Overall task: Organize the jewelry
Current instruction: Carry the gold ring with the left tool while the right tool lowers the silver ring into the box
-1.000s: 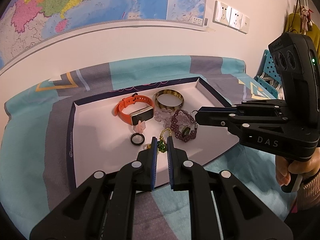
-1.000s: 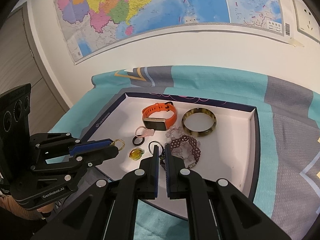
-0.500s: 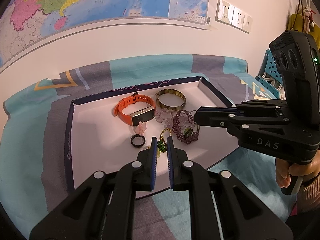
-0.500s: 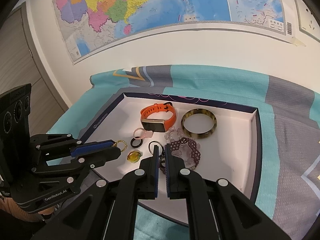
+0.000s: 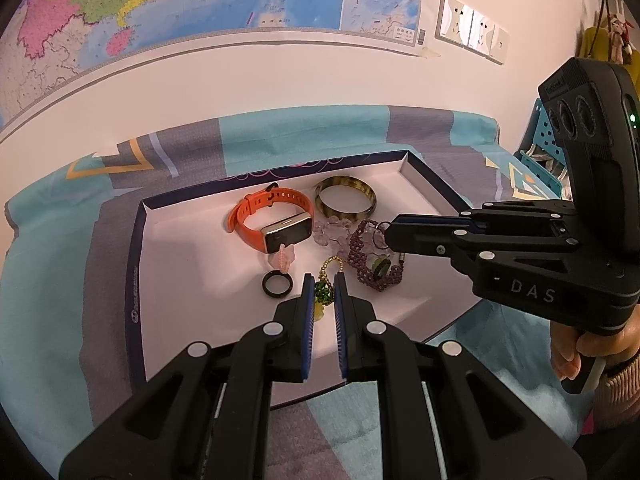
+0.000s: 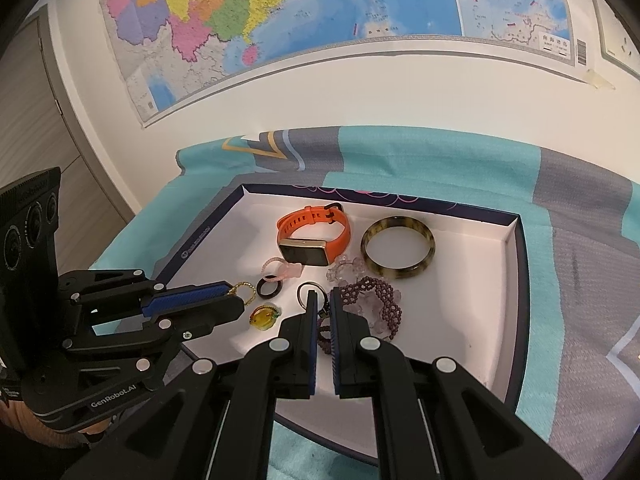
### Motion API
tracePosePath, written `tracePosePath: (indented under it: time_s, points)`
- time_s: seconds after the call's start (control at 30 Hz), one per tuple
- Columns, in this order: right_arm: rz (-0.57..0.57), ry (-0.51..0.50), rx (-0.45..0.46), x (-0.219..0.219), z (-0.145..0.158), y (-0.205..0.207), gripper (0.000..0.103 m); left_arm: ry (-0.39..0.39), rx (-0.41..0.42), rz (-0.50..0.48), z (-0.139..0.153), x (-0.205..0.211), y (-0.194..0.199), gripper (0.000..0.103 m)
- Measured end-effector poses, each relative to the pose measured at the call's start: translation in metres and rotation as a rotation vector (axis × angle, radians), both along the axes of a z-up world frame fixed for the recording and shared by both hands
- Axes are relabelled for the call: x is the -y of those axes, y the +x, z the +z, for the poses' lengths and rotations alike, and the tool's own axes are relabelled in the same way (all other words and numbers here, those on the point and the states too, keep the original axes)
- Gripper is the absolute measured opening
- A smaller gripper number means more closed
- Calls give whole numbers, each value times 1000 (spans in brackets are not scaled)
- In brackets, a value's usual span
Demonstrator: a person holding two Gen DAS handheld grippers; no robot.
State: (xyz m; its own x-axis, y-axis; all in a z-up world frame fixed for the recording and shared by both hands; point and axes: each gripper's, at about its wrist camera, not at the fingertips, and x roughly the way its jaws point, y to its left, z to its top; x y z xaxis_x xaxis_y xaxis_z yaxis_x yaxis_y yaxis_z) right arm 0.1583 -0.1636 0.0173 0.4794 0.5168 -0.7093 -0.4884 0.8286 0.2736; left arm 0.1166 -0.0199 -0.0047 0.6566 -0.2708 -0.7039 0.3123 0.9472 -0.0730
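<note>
A white tray (image 5: 192, 264) with a dark rim holds the jewelry: an orange watch (image 5: 272, 220), a tortoiseshell bangle (image 5: 345, 201), a purple bead bracelet (image 5: 362, 256), clear crystal beads (image 5: 332, 232), a black ring (image 5: 276, 285) and a gold-chain green charm (image 5: 325, 284). My left gripper (image 5: 322, 292) hovers over the charm, jaws a narrow gap apart, empty. My right gripper (image 6: 323, 308) hovers over a metal ring (image 6: 310, 291) and the purple bracelet (image 6: 376, 300), jaws also narrowly apart, empty. A yellow charm (image 6: 264, 317) lies by the left fingers.
The tray sits on a teal and grey cloth (image 5: 56, 280) against a white wall with a map (image 6: 320, 12). A pink ring (image 6: 276, 271) lies beside the watch (image 6: 316, 236). A blue pegboard object (image 5: 548, 148) stands at the far right.
Both grippers have drawn back and risen slightly from the tray. The jewelry has not moved and the jaw gaps look unchanged.
</note>
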Motion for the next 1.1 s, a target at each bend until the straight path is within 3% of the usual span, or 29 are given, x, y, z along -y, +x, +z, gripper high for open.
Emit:
tracePosePath:
  time_s: [1.1]
  points:
    - [6,-17,-33,-9,-9,12,5,11,-35,19,-11,3,16,10]
